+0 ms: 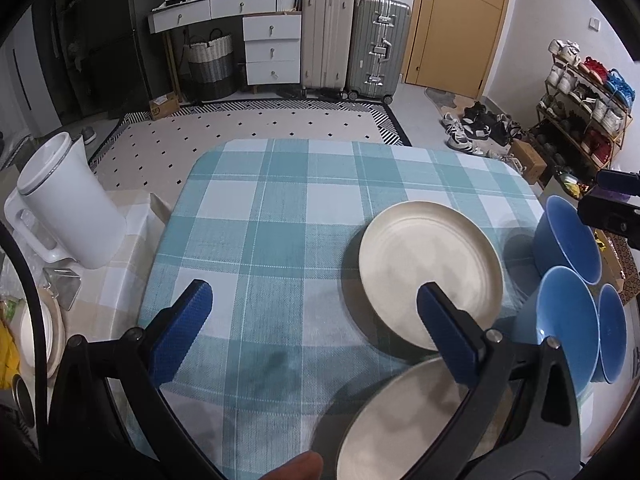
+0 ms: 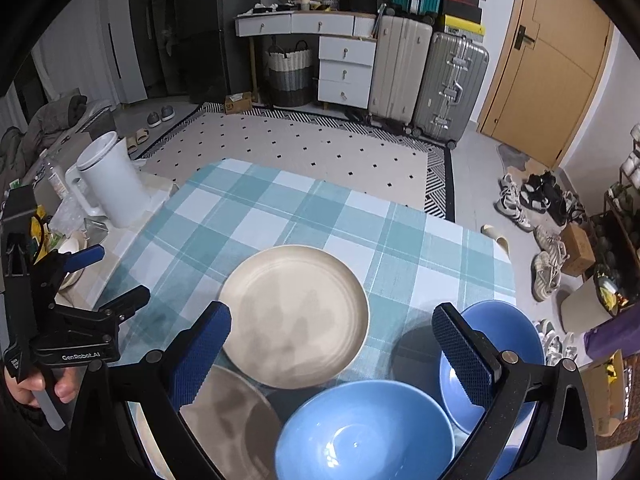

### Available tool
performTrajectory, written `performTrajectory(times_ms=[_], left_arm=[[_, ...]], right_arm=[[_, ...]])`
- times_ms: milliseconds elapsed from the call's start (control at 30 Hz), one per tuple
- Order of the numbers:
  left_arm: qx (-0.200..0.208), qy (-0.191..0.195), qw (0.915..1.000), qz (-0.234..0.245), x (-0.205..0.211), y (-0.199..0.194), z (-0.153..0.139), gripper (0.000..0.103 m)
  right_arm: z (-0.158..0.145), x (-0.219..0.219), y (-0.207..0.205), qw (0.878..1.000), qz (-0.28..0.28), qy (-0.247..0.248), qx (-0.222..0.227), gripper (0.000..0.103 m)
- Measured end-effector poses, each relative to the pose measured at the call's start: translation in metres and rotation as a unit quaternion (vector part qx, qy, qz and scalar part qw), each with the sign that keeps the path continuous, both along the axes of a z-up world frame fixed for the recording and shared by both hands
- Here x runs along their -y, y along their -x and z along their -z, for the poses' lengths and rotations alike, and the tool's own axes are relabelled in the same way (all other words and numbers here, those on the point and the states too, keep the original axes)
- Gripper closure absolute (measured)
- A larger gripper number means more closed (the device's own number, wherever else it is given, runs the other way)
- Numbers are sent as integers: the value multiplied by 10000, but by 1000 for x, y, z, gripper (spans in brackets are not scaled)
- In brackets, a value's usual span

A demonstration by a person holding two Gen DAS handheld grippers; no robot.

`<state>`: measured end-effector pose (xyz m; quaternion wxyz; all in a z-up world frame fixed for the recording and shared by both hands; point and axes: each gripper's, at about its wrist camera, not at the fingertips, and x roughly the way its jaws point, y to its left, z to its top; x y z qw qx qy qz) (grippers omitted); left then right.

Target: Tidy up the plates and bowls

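Note:
Two cream plates lie on the checked tablecloth: a far plate (image 1: 430, 272) (image 2: 294, 314) and a near plate (image 1: 404, 420) (image 2: 228, 420). Blue bowls stand to their right: a far bowl (image 1: 568, 240) (image 2: 524, 344), a near bowl (image 1: 568, 328) (image 2: 364, 432) and a third at the right edge (image 1: 612, 332). My left gripper (image 1: 316, 328) is open and empty above the cloth, left of the plates. My right gripper (image 2: 332, 344) is open and empty, above the plates and bowls. The left gripper also shows in the right wrist view (image 2: 108, 280).
A white jug (image 1: 68, 204) (image 2: 112, 180) stands on a side table to the left, with dishes (image 1: 44, 332) and clutter. The table (image 1: 248, 200) ends at a carpet beyond. Suitcases, drawers and a shoe rack (image 1: 580, 116) stand further off.

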<state>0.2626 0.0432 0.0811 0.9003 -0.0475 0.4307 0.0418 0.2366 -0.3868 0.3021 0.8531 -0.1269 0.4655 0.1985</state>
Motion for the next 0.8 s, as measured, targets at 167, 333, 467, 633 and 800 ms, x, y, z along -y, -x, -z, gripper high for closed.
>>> performTrajectory(times_ms=[167,333,467,633,800], left_arm=[[-164,36,9999,27,0,-20,15,1],[-269,55,9996,25,1,-39,30,1],[-313,56,9995,74,3,-51,41,1],[-426,256,9987,86,3,-62,58,1],[-528,236,9983,117,5,-70,74,1]], right_arm=[[20,5,-22,9998,47,10,-196,1],[37,12,-40,9993,79,-13,-368,1],[52,16,-54,9986,121,19,-511,1],[74,15,-67,9974,142,34,-708,1],[95,13,-77,9961,127,65,-869,1]])
